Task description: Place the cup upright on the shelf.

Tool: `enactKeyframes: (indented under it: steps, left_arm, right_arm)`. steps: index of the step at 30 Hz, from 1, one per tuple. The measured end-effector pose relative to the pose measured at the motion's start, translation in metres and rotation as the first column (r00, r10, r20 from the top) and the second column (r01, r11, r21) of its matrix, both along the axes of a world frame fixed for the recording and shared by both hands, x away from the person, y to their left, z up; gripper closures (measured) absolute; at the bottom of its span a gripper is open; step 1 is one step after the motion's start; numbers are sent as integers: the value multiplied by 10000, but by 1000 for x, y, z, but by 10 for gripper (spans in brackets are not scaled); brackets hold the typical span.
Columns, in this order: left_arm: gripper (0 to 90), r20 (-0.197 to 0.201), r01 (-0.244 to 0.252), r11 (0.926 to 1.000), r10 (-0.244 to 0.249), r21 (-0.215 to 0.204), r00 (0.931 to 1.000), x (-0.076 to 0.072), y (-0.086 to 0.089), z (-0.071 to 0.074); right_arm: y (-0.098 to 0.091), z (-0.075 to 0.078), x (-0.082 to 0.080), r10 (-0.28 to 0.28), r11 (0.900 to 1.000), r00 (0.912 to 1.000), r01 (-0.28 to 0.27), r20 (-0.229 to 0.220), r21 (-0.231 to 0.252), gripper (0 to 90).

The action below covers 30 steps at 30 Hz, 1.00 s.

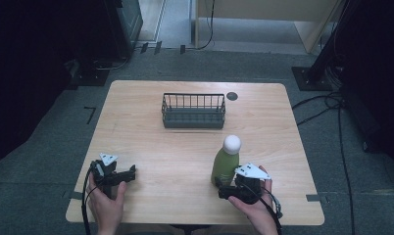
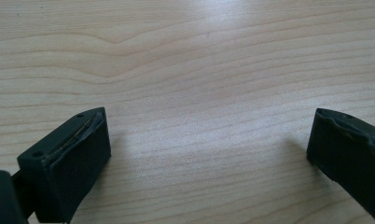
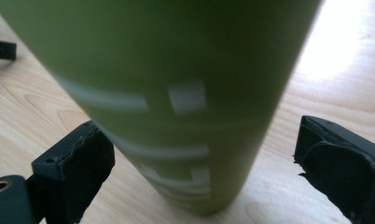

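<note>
A green bottle (image 1: 226,165) with a round white cap (image 1: 232,143) stands upright on the wooden table (image 1: 156,147), right of centre and near the front. My right gripper (image 1: 221,188) sits low at the bottle's near side. In the right gripper view the bottle (image 3: 176,84) with pale label marks stands between the jaws of the right gripper (image 3: 204,154), with a gap on each side, so the gripper is open. My left gripper (image 1: 132,173) rests at the front left, open over bare wood (image 2: 209,135), nothing between its jaws.
A dark wire basket (image 1: 193,111) stands at the back middle of the table, with a small black disc (image 1: 232,96) to its right. Cables (image 1: 327,105) lie on the grey floor to the right of the table.
</note>
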<state>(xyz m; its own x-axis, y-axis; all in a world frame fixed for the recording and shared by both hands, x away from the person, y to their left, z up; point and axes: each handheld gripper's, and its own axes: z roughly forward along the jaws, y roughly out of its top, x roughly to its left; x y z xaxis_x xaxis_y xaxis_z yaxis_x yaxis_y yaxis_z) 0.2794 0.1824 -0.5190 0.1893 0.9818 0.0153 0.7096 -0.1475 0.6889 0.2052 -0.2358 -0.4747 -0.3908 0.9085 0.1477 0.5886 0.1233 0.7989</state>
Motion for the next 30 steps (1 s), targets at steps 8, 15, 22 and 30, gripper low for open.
enactKeyframes:
  steps: [8,15,22,30]
  left_arm:
    - [0,3,-5,10000,5,-3,10000,0,0,0]
    - [0,3,-6,10000,6,-3,10000,0,0,0]
    - [0,1,-6,10000,6,-2,10000,0,0,0]
    - [0,-1,-5,10000,5,-4,10000,0,0,0]
  right_arm:
    - [8,12,4,-184,9997,9981,176,581,154,105]
    - [12,21,6,-134,9994,9952,102,972,340,165]
    - [17,26,10,-134,9999,9928,132,1189,23,185]
    - [23,27,14,-172,9996,9905,200,1365,-188,197]
